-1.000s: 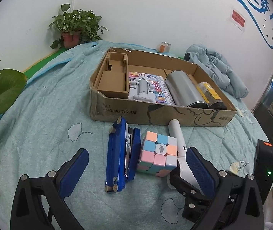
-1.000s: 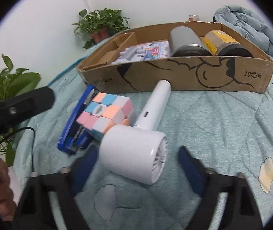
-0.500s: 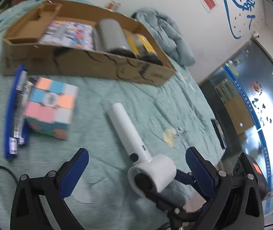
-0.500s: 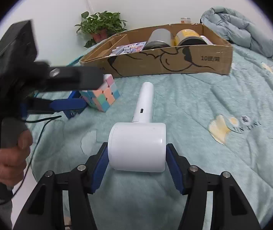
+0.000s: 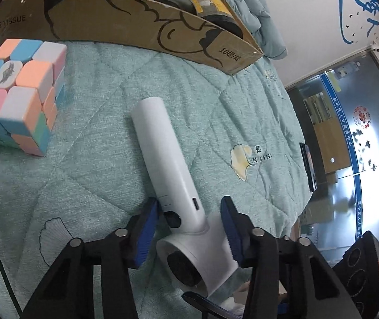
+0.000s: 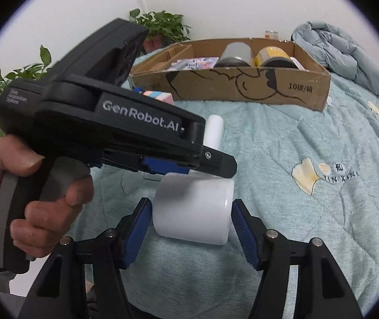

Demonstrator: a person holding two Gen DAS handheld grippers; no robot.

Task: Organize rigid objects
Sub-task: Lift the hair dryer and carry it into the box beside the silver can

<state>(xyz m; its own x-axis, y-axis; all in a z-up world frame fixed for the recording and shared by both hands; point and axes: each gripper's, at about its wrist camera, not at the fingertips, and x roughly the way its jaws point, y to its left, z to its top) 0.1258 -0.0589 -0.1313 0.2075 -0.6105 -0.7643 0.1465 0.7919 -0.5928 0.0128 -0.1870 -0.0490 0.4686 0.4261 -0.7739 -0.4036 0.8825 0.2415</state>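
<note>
Plastic hair dryer (image 5: pixel 168 159), smooth and cylindrical, lies on quilted fabric, right claw (image 6: pixel 190 222) gripping its barrel, left claw (image 5: pixel 189 215) closing around its handle.

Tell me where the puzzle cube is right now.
In the left wrist view the puzzle cube sits at the left edge on the green quilt, just in front of the cardboard box and left of the white hair dryer.
</note>
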